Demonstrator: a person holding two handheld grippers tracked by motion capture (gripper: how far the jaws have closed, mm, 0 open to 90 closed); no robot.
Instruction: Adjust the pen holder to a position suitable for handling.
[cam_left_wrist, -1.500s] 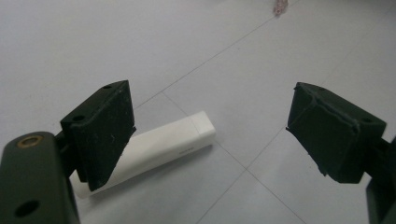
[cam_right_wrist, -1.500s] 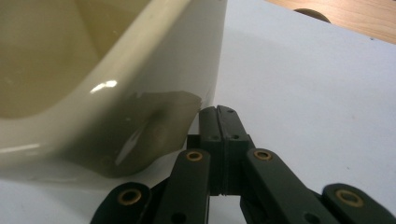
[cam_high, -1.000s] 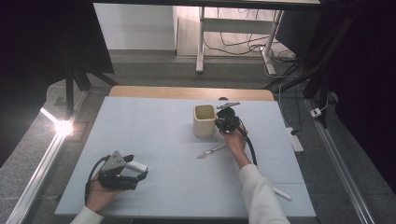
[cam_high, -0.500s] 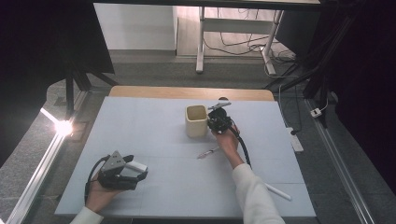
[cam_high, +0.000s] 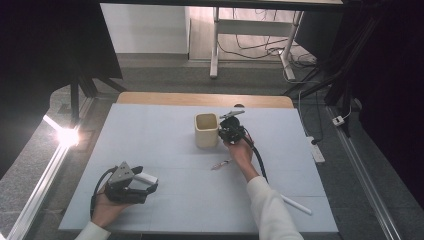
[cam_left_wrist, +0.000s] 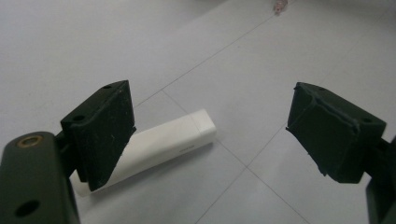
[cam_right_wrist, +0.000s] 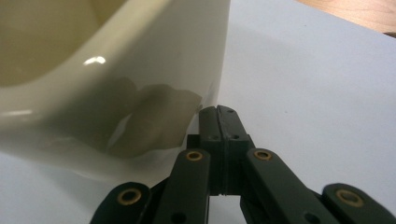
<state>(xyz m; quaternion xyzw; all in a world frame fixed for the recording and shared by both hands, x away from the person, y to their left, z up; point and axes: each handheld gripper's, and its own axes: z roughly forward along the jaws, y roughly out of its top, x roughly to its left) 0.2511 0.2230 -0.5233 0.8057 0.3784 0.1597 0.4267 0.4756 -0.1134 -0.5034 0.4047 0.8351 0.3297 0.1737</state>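
Observation:
A cream square cup (cam_high: 206, 129) stands upright at the middle of the grey table mat (cam_high: 150, 135). My right gripper (cam_high: 223, 134) is shut with nothing in it, and its tips (cam_right_wrist: 218, 113) rest against the cup's right wall (cam_right_wrist: 140, 70). My left gripper (cam_high: 150, 184) lies low near the front left with its jaws open (cam_left_wrist: 210, 126). A white bar-shaped stick (cam_left_wrist: 163, 144) lies flat on the mat beside the left jaw, partly hidden behind it; the pads do not press on it.
A small thin pen-like piece (cam_high: 221, 164) lies on the mat in front of the cup. A white marker (cam_high: 296, 204) lies near the front right edge. A wooden strip (cam_high: 200, 99) runs along the far edge. A bright lamp (cam_high: 67, 136) glares at the left.
The right gripper has moved left, and the cup has slid left with it across the mat. The left gripper and the white stick have stayed put.

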